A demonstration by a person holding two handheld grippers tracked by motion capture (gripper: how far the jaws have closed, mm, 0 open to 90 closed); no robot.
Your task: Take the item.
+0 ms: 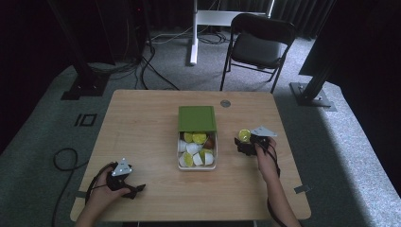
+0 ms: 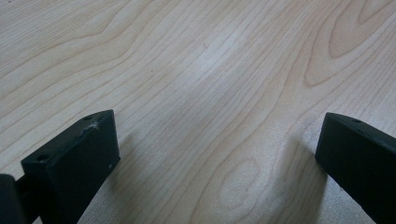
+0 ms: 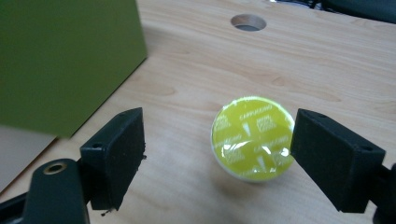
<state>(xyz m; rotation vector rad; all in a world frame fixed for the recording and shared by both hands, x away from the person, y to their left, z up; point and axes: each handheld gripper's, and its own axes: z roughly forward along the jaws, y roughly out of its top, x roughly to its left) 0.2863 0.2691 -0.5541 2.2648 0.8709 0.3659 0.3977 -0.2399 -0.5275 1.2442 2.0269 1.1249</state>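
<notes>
Yellow-green foil covers the top of the coffee capsule (image 3: pixel 252 138), and the right gripper view resolves its printed lettering and white rim; the high view shows the same capsule (image 1: pixel 244 135) as a small bright disc. The capsule stands on the wooden table (image 1: pixel 142 142), right of the box (image 1: pixel 197 163), between the spread jaws of the right gripper (image 3: pixel 217 154). One jaw stands well clear of it; whether the other touches it cannot be told. The left gripper (image 2: pixel 217 154) has its jaws apart over bare wood, and the high view places it (image 1: pixel 124 182) at the table's near left corner. The box, with green lid (image 1: pixel 196 118) slid back, holds white capsules, several foil-topped in yellow-green.
</notes>
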